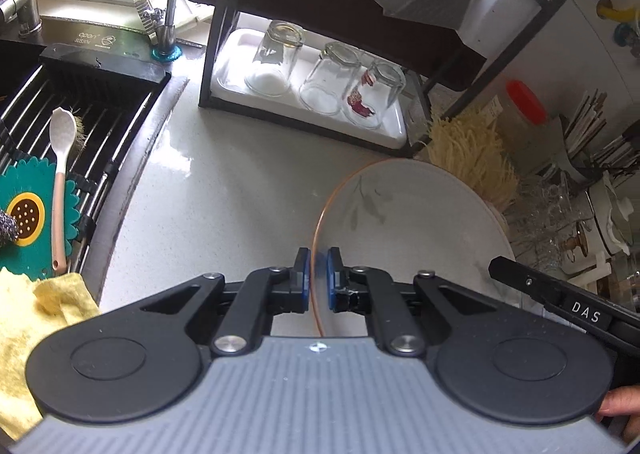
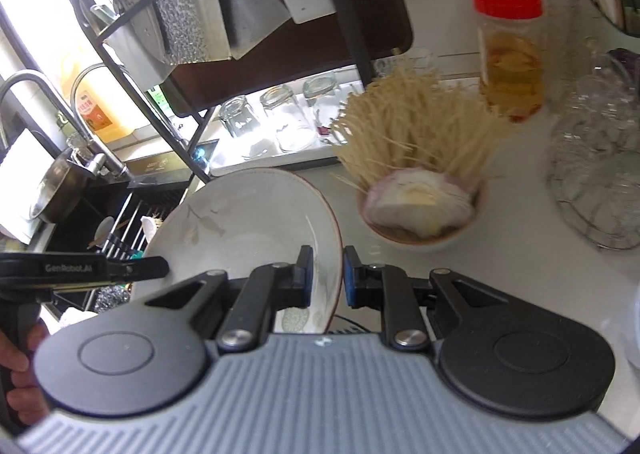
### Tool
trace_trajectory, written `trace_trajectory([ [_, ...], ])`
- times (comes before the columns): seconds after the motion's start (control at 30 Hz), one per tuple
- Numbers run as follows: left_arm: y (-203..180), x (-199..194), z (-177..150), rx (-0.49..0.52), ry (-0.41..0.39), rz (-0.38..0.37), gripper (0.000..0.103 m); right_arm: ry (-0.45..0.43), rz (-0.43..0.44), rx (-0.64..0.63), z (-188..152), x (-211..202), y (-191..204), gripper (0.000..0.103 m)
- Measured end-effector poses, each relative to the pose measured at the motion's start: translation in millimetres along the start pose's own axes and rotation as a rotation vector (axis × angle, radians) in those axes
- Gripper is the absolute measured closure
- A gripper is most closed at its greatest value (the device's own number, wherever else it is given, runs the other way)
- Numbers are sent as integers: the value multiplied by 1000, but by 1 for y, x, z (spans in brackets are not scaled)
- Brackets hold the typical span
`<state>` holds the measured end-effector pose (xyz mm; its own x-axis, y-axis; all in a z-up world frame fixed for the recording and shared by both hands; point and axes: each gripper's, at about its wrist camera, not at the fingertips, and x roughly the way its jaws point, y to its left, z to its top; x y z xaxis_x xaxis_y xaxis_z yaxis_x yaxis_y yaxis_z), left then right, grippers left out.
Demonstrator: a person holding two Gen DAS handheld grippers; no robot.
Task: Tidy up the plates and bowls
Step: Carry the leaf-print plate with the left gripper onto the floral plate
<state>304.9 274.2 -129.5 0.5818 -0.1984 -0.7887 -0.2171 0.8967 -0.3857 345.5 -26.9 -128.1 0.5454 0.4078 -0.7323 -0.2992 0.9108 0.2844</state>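
Note:
A white plate (image 1: 416, 221) with an orange rim and a grey leaf print is held up over the counter, tilted. My left gripper (image 1: 318, 274) is shut on its left rim, blue pads on either side of the edge. My right gripper (image 2: 329, 274) straddles the plate's (image 2: 248, 221) right rim with a small gap showing beside the pads. Each gripper shows at the edge of the other's view. A small white bowl (image 2: 424, 238) holding cut onion and dry noodles stands on the counter behind the plate.
A black rack (image 1: 216, 53) holds a white tray with three upturned glasses (image 1: 276, 57). The sink (image 1: 80, 125) with a spoon and a drain mat lies to the left. A red-lidded jar (image 2: 510, 49) and a wire basket of glassware (image 2: 596, 157) stand to the right.

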Motion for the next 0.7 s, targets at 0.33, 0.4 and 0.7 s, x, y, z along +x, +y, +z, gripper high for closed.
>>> trace_trajectory([
  [0.33,-26,0,-34,31,79,-1,94,42,-23,-33,-16,-23,-21,84],
  [0.4,-27,3,-37,31,101,-2,94,54,-30,-56,-21,-24,-22,84],
  [0.7,-23,26,-54,69,225,33,92,142,-75,-66,-52,-16,-23,84],
])
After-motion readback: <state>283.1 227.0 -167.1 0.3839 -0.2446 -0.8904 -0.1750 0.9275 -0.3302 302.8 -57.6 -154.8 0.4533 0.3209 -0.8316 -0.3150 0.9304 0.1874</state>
